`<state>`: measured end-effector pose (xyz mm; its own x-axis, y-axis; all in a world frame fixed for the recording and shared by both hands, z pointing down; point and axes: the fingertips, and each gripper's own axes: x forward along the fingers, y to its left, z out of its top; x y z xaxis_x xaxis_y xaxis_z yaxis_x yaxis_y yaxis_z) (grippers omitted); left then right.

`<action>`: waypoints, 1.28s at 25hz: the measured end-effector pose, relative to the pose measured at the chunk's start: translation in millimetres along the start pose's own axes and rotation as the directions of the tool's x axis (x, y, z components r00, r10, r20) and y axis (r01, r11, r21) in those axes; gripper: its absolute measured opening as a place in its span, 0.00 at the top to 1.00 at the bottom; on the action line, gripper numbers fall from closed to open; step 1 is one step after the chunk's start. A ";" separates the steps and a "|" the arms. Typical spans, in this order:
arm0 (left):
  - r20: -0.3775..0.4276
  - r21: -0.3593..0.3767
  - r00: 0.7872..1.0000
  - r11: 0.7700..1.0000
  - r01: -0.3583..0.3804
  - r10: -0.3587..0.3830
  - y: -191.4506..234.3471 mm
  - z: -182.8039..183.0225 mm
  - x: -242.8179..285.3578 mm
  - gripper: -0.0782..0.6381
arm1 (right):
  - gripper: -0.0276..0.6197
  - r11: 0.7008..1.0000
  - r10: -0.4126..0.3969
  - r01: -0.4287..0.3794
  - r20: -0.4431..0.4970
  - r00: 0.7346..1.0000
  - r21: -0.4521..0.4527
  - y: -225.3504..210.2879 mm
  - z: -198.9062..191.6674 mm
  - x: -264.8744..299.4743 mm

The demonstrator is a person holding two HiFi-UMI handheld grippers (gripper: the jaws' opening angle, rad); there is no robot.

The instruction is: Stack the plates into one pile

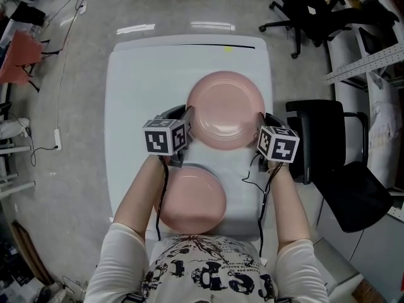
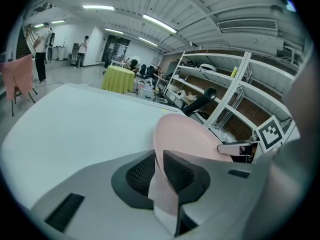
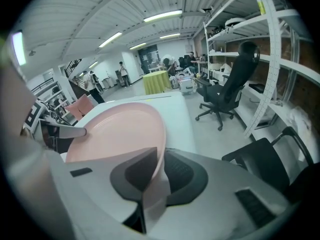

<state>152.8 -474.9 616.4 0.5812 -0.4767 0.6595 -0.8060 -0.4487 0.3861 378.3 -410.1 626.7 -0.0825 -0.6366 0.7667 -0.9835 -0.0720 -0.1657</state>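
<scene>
On the left, pinches the left rim of the far pink plate (image 1: pixel 226 109) with the left gripper (image 1: pixel 183 115) – fingers closed on its edge. In the middle, finds that plate over the white tabletop (image 1: pixel 145 81), just beyond a second pink plate (image 1: pixel 192 201) lying nearer the person's body. On the right, grips the opposite rim with the right gripper (image 1: pixel 266 122) – fingers likewise pressed onto the edge.
</scene>
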 end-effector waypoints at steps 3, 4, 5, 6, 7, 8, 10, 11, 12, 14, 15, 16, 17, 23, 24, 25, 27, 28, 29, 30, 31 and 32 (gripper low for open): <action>0.016 0.025 1.000 1.000 -0.004 0.004 -9.6 -1.8 -12.5 0.80 | 0.88 1.000 0.001 -0.001 0.019 1.000 -0.009 1.0 -1.4 -15.8; 0.022 0.030 1.000 1.000 -0.005 0.004 -13.3 -3.7 -17.7 0.80 | 0.88 1.000 0.001 0.000 0.026 1.000 -0.011 1.7 -2.9 -22.4; 0.029 0.033 1.000 0.999 -0.006 0.005 -16.6 -5.5 -23.5 0.80 | 0.88 1.000 0.001 0.000 0.034 0.999 -0.013 3.1 -4.3 -29.5; 0.036 0.034 0.999 0.999 -0.008 0.007 -19.5 -7.3 -30.0 0.80 | 0.88 1.000 0.000 0.001 0.041 0.999 -0.017 5.1 -5.5 -37.0; 0.043 0.034 0.999 0.999 -0.009 0.007 -22.6 -9.1 -37.3 0.80 | 0.88 1.000 -0.002 0.003 0.048 0.999 -0.022 7.3 -6.6 -44.8; 0.052 0.034 0.999 0.999 -0.009 0.007 -25.9 -10.9 -45.2 0.80 | 0.88 1.000 -0.003 0.005 0.055 0.998 -0.027 9.5 -7.8 -52.9; 0.068 0.032 0.998 0.999 -0.008 0.005 -33.6 -14.1 -61.5 0.80 | 0.88 0.999 -0.001 0.004 0.069 0.998 -0.037 13.4 -10.1 -69.0; 0.077 0.031 0.997 0.999 -0.006 0.003 -38.1 -15.7 -69.6 0.80 | 0.88 0.999 0.002 0.001 0.076 0.997 -0.039 14.9 -11.8 -77.1; 0.085 0.031 0.996 1.000 -0.004 0.001 -42.9 -17.7 -77.8 0.80 | 0.88 0.999 0.006 -0.002 0.082 0.997 -0.041 16.2 -14.5 -85.2; 0.100 0.031 0.995 1.000 -0.001 -0.002 -51.8 -23.9 -95.4 0.80 | 0.88 0.999 0.012 -0.008 0.092 0.996 -0.043 20.0 -22.7 -102.0; 0.107 0.031 0.994 1.000 -0.001 -0.002 -55.3 -27.5 -105.1 0.80 | 0.88 0.999 0.015 -0.011 0.097 0.995 -0.045 23.1 -27.5 -110.5; 0.113 0.030 0.994 1.000 -0.003 -0.001 -58.3 -31.4 -114.9 0.80 | 0.88 0.999 0.018 -0.014 0.100 0.995 -0.047 26.8 -32.4 -118.8; 0.119 0.029 0.993 1.000 -0.004 0.001 -61.0 -35.7 -124.2 0.80 | 0.88 0.999 0.022 -0.017 0.103 0.994 -0.049 30.5 -37.6 -126.6; 0.139 0.014 0.990 1.000 -0.021 0.019 -71.9 -71.0 -168.3 0.81 | 0.87 0.997 0.048 -0.041 0.102 0.994 -0.069 47.5 -73.2 -160.4; 0.143 0.009 0.990 1.000 -0.023 0.022 -72.4 -79.0 -175.6 0.81 | 0.87 0.996 0.053 -0.046 0.100 0.994 -0.072 51.4 -80.7 -165.2; 0.146 0.002 0.989 1.000 -0.026 0.025 -72.0 -87.5 -183.1 0.81 | 0.87 0.996 0.058 -0.051 0.098 0.993 -0.075 56.0 -88.4 -169.8; 0.148 -0.016 0.988 0.999 -0.033 0.035 -70.0 -105.7 -197.0 0.81 | 0.87 0.995 0.063 -0.056 0.090 0.994 -0.084 65.2 -104.5 -177.7; 0.147 -0.026 0.988 0.999 -0.038 0.041 -69.0 -115.4 -203.2 0.81 | 0.87 0.994 0.065 -0.057 0.083 0.994 -0.089 69.1 -113.0 -181.1; 0.146 -0.037 0.988 0.998 -0.043 0.048 -68.0 -125.1 -209.0 0.81 | 0.87 0.994 0.066 -0.059 0.076 0.995 -0.094 72.8 -121.6 -184.2; 0.145 -0.048 0.988 0.998 -0.047 0.053 -66.9 -134.4 -214.8 0.81 | 0.87 0.993 0.069 -0.062 0.069 0.995 -0.099 76.5 -130.0 -187.2; 0.144 -0.057 0.988 0.997 -0.051 0.059 -65.6 -143.2 -220.8 0.81 | 0.87 0.992 0.072 -0.066 0.062 0.995 -0.104 80.7 -137.7 -190.0; 0.145 -0.065 0.987 0.996 -0.056 0.065 -63.9 -151.4 -227.0 0.81 | 0.87 0.992 0.076 -0.070 0.057 0.995 -0.109 85.6 -144.9 -192.7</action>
<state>55.4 -223.5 539.7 0.5381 -0.6091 0.5827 -0.8426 -0.3712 0.3902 286.7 -182.4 554.6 -0.1479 -0.6831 0.7152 -0.9871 0.0569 -0.1499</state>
